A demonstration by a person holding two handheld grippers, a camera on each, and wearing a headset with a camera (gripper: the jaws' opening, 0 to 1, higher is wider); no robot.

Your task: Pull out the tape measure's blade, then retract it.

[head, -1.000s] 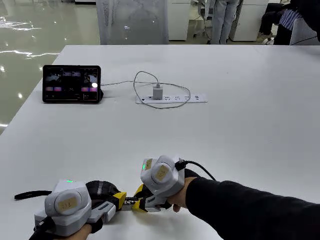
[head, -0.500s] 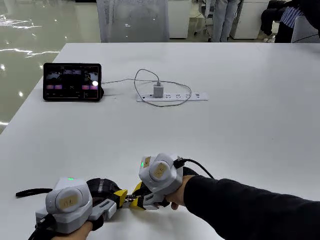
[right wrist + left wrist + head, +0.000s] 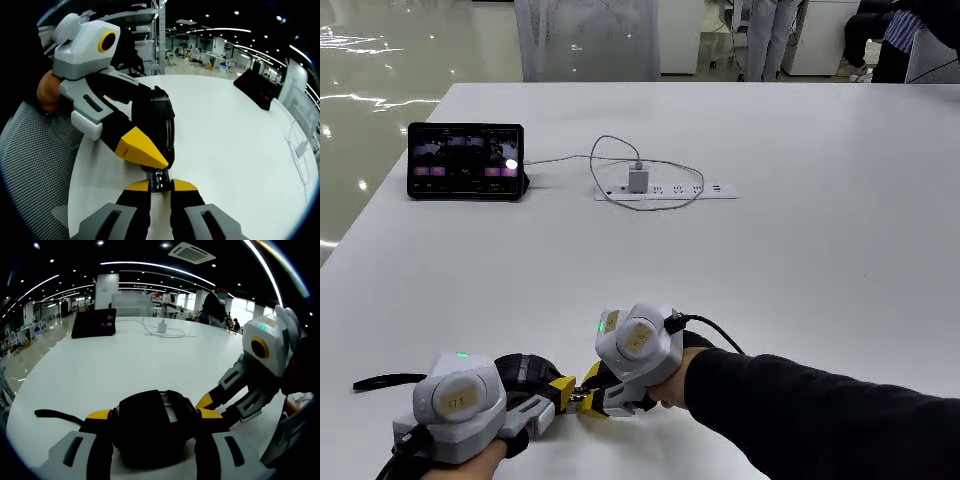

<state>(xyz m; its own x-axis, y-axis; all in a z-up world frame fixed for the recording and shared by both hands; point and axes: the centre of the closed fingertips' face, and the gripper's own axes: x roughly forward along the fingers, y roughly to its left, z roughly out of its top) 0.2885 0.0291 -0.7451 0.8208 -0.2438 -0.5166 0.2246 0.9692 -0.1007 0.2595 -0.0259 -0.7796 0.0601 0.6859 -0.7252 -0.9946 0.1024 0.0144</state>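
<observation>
Tape measure: the black, rounded tape measure case (image 3: 159,120) sits on the white table (image 3: 720,260) at its near edge, right in front of you. Its mouth faces your right hand.

Left gripper (image 3: 154,416): your grey claw with yellow tips is closed around the case, one jaw on each flank. It seems to be there as an anchor, so the case cannot slide when the blade is drawn.

Right gripper (image 3: 160,186): its two yellow tips are pressed together on the dark metal blade tip (image 3: 159,178), just outside the case mouth. Gripping the end tab gives you a straight pull along the blade's own line.

Blade: only a short stub shows between the case and your right jaws, so nearly all of it is wound inside. I read this as either the very start of the pull or the end of the retraction. The pictures do not settle which.

Gripper spacing: the two claws are nearly nose to nose, with the left one's near tip just beside the blade tip.

Strap: the case's thin black wrist strap (image 3: 385,381) lies slack on the table to your left, out of the blade's path.

Room to pull: the table to your right looks bare.

Background items: the dark tablet (image 3: 466,160), propped upright, and the white power strip (image 3: 665,192) with its looped cable sit well apart from the work.

Risk: if you let the tip go abruptly, I would expect the blade to snap back.
</observation>
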